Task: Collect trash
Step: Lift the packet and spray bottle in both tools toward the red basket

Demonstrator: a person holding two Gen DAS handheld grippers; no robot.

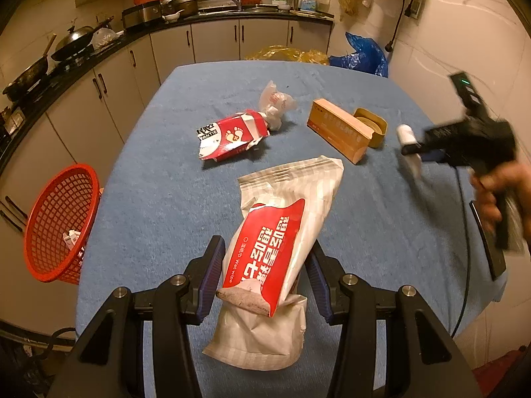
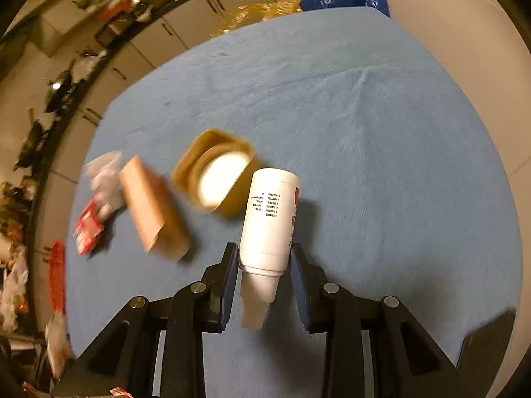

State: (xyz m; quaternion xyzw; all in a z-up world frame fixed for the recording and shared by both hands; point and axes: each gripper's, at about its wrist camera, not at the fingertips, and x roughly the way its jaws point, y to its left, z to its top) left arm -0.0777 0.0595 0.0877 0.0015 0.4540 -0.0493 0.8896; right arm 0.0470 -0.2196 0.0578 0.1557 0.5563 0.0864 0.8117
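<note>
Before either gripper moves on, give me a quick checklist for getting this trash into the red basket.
1. Left gripper clamped on the red and white wet wipe packet: ok, both pads press its sides.
2. Right gripper holding the white plastic bottle: ok, held near its neck.
3. Red mesh plastic basket free to take more: ok, only a small scrap lies inside.
4. Basket steady at the blue-covered table's edge: cannot tell, it tilts.
5. Trash left on the table: not ok; torn red carton, tan cardboard box and gold tub remain.
</note>
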